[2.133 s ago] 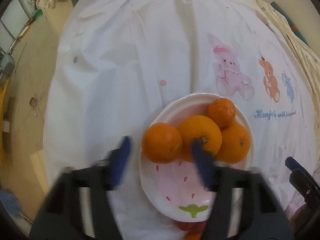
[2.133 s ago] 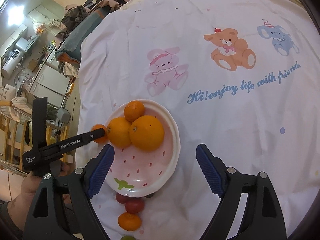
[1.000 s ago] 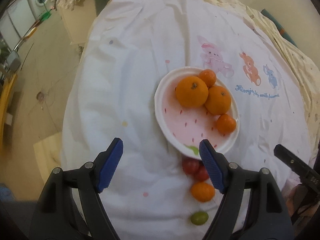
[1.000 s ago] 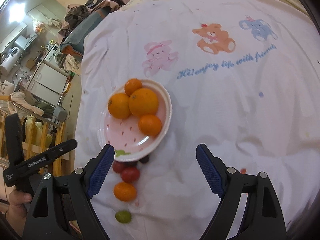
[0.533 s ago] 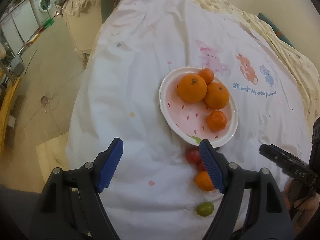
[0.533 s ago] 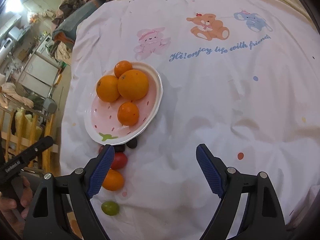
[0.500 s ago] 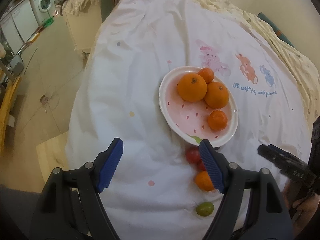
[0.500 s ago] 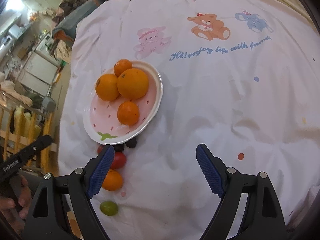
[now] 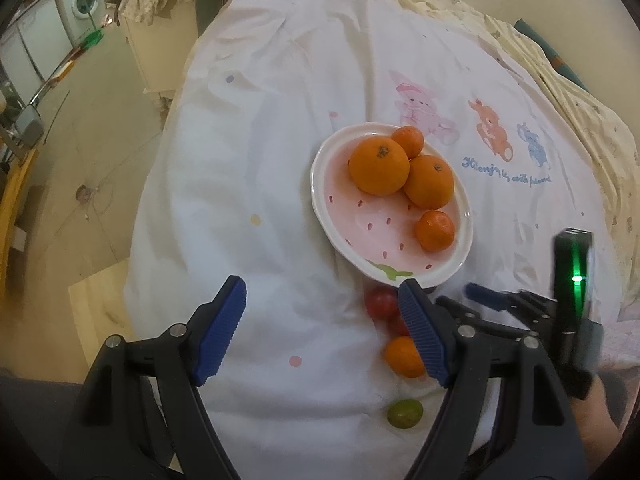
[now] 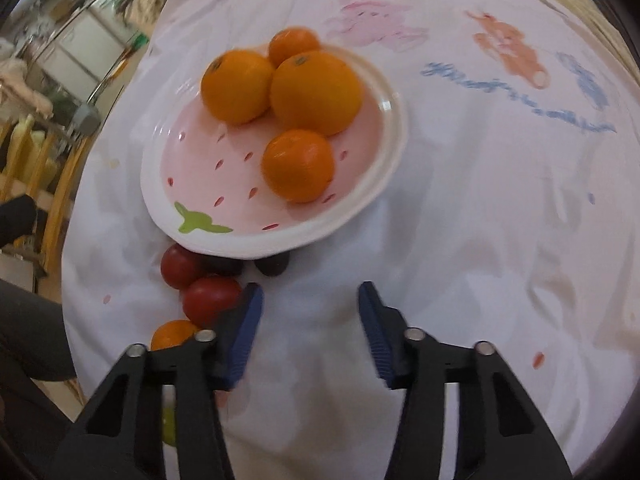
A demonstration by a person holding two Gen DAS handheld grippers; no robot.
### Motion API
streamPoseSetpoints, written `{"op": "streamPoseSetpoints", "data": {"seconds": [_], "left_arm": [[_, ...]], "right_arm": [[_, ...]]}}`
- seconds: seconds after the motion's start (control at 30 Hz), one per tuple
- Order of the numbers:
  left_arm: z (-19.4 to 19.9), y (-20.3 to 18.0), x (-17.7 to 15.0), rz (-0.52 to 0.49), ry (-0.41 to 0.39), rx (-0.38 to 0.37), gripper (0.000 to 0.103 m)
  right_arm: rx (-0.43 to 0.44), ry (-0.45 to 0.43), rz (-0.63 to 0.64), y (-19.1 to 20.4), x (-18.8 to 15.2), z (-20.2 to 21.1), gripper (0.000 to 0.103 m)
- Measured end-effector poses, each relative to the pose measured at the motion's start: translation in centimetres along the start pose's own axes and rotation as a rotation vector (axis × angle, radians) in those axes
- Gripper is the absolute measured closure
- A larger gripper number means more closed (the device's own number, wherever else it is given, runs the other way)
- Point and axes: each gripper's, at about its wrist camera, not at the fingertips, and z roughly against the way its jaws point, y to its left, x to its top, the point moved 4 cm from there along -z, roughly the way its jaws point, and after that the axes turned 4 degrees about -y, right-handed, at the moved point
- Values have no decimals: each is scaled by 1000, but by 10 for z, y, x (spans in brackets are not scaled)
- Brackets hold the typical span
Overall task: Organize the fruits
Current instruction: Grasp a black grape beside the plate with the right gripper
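A pink strawberry-patterned plate (image 9: 352,216) (image 10: 200,160) on the white cloth holds two big oranges (image 9: 379,165) (image 10: 316,92) and two mandarins (image 9: 434,230) (image 10: 298,164). Loose fruit lies in front of it: red tomatoes (image 9: 382,302) (image 10: 210,298), a mandarin (image 9: 404,356) (image 10: 174,334), a green fruit (image 9: 405,413) and a dark one (image 10: 272,266). My left gripper (image 9: 320,320) hangs open above the cloth, left of the loose fruit. My right gripper (image 10: 310,320) (image 9: 492,300) is low over bare cloth just right of the tomatoes, its jaws closing with nothing between them.
The cartoon-printed white cloth (image 9: 280,120) covers a round table whose edge drops to the floor on the left. A washing machine (image 9: 82,4) and furniture stand beyond. A cream quilt (image 9: 580,92) lies at the far right.
My right gripper has dropped and moved in toward the loose fruit below the plate, rolling a little, and its jaws have narrowed. The left gripper has stayed put and open.
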Motion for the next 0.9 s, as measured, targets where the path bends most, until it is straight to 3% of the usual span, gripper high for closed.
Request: {"op": "streamPoseSetpoints", "data": {"seconds": [0.23, 0.37, 0.47, 0.9], "left_arm": [[0, 0, 2, 5, 5, -10, 27], [-1, 1, 2, 7, 9, -6, 27], [-2, 1, 2, 12, 11, -5, 27], [-8, 1, 3, 17, 17, 11, 27]], "right_arm": [[8, -21, 46, 13, 10, -17, 56], [-31, -27, 84, 15, 13, -23, 61], [-38, -34, 121, 19, 13, -22, 79], [35, -26, 68, 13, -2, 26, 80]]}}
